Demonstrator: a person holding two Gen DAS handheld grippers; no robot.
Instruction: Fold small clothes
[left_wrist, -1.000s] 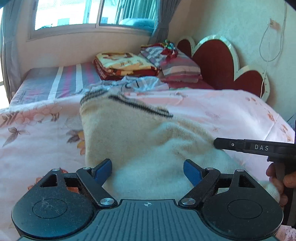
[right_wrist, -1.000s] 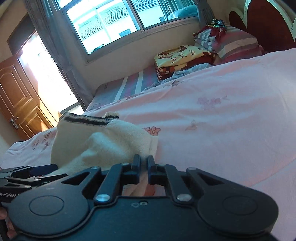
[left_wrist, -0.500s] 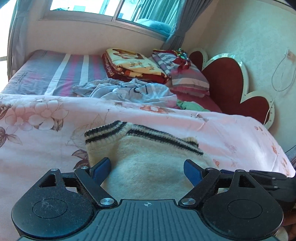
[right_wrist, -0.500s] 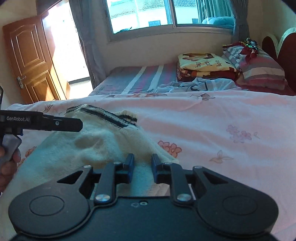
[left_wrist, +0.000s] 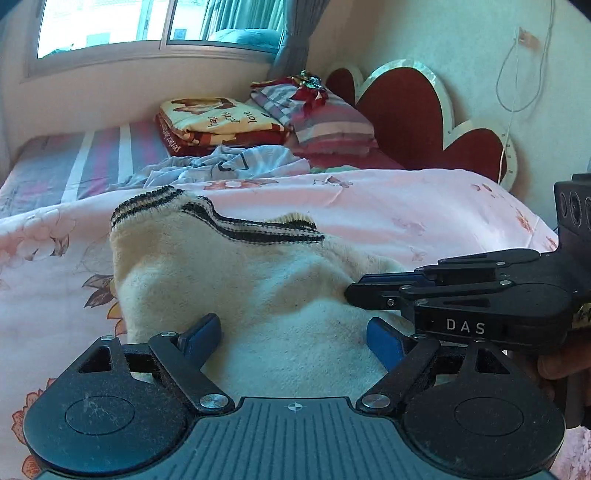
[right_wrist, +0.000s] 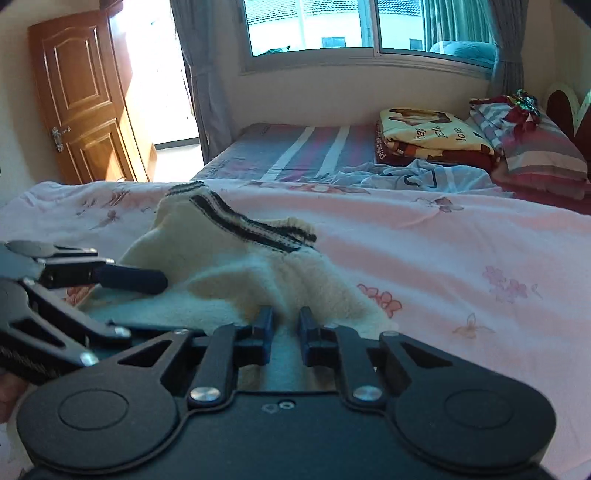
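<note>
Pink floral bedsheet (left_wrist: 424, 206) is spread across the bed. Folded yellow-and-red blanket (left_wrist: 218, 122) and striped pillow (left_wrist: 325, 122) are stacked near red heart-shaped headboard (left_wrist: 410, 110). Brown wooden door (right_wrist: 85, 99) is seen left.

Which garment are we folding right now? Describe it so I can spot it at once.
Start at the pink floral bedspread. The cream knit garment lies on its near part. Its black-striped ribbed edge sets it apart from the crumpled pale blue cloth further back.
</note>
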